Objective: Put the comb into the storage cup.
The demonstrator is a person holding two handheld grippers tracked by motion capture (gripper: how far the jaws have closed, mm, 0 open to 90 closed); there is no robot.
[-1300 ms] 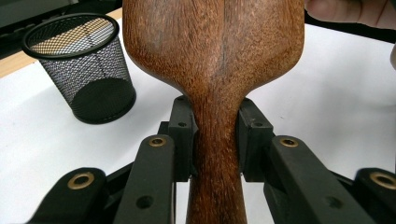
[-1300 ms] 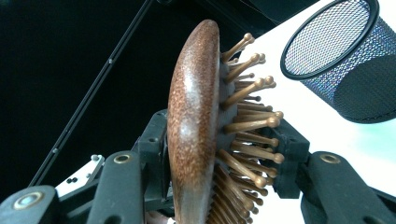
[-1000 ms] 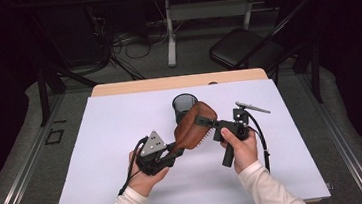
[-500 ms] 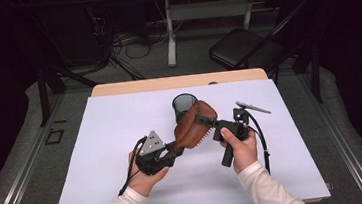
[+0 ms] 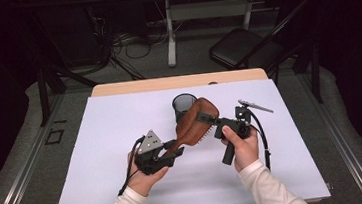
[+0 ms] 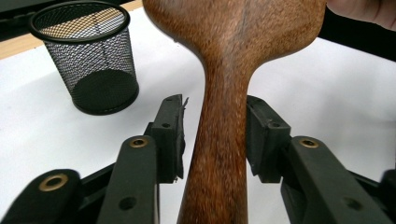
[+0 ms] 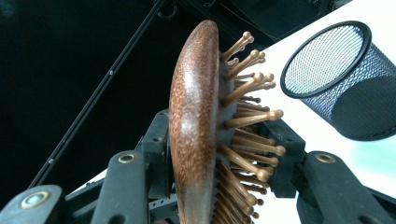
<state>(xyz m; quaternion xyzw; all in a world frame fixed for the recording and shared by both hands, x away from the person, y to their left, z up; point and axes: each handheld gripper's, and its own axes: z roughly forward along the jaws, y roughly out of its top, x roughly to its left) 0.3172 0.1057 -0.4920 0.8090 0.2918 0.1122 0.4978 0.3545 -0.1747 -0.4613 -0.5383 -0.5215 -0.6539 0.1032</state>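
Observation:
A brown wooden hairbrush [image 5: 196,123] hangs above the white table between my two grippers, head toward the far right. My right gripper [image 5: 207,121] is shut on the head, one jaw on the wooden back [image 7: 196,121] and the other against the bristles. My left gripper [image 5: 172,150] is around the handle [image 6: 224,116]. Its jaws have just been opening, and a thin gap shows between the left pad [image 6: 175,135] and the wood. A black mesh cup [image 5: 184,105] stands just behind the brush.
A white sheet [image 5: 98,155] covers the wooden table, with bare room to the left, right and front of my hands. The mesh cup [image 6: 88,60] is upright and empty. Beyond the table's far edge are a black chair [image 5: 244,50] and cables.

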